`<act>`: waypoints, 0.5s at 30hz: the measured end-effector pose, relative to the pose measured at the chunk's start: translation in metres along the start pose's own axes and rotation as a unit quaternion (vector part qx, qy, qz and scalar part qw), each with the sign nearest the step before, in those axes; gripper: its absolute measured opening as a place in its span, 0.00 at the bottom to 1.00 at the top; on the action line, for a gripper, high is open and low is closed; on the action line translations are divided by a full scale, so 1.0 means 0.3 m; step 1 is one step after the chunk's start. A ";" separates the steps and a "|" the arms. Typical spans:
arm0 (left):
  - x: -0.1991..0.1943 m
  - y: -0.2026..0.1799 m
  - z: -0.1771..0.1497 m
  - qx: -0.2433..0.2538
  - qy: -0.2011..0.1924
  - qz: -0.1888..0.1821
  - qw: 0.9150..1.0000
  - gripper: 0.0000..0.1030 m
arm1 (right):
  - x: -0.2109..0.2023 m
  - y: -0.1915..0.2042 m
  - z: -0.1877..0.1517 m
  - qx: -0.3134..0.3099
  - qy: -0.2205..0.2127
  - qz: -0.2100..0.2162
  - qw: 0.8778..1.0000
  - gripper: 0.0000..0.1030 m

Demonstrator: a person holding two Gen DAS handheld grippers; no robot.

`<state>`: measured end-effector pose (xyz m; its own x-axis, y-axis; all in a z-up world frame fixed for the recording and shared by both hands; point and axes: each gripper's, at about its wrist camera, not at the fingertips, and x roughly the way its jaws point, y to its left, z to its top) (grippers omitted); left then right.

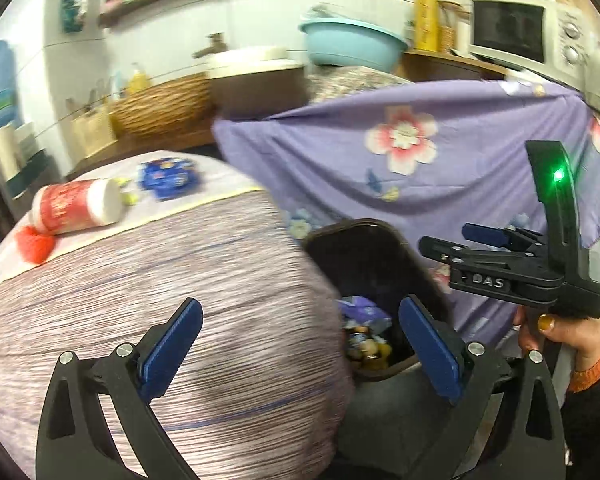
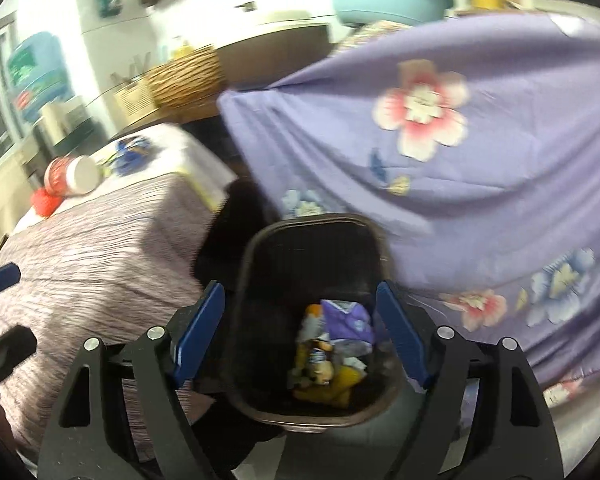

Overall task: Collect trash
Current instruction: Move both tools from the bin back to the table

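Our left gripper (image 1: pixel 300 352) and right gripper (image 2: pixel 300 332) both hang spread and empty over the dark bin (image 2: pixel 260 248), wrappers (image 2: pixel 332 344) piled inside. Far left on the table, the red canister (image 1: pixel 76 208) and blue packet (image 1: pixel 168 176) remain; a careless reach could roll the canister off.

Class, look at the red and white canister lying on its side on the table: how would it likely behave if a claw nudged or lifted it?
The canister lies on its side and looks round, so a nudge would probably roll it. Its walls look rigid, so it should keep its shape when squeezed. The smooth surface may slip between pads.
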<state>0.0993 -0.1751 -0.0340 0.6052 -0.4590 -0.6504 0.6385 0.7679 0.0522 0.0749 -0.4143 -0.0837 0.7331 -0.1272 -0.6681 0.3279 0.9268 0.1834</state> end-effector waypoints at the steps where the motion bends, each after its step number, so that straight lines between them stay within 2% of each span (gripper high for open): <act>1: -0.012 0.021 -0.005 -0.001 -0.001 0.006 1.000 0.95 | 0.003 0.024 0.005 -0.006 0.001 0.007 1.000 0.76; 5: -0.061 0.165 -0.027 -0.015 0.001 0.048 0.999 0.95 | 0.018 0.139 0.031 -0.038 0.006 0.046 0.998 0.76; 10: -0.093 0.347 -0.061 -0.053 0.011 0.077 0.996 0.95 | 0.036 0.314 0.078 -0.092 0.013 0.093 0.991 0.76; 15: -0.133 0.544 -0.107 -0.098 0.019 0.125 0.987 0.95 | 0.068 0.511 0.131 -0.149 0.028 0.147 0.977 0.77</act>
<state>0.1641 -0.0173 -0.0239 0.7111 -0.2304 -0.6642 0.3649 0.9285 0.0686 0.1637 -0.2887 -0.0408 0.7330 0.1729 -0.6579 -0.0869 0.9830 0.1615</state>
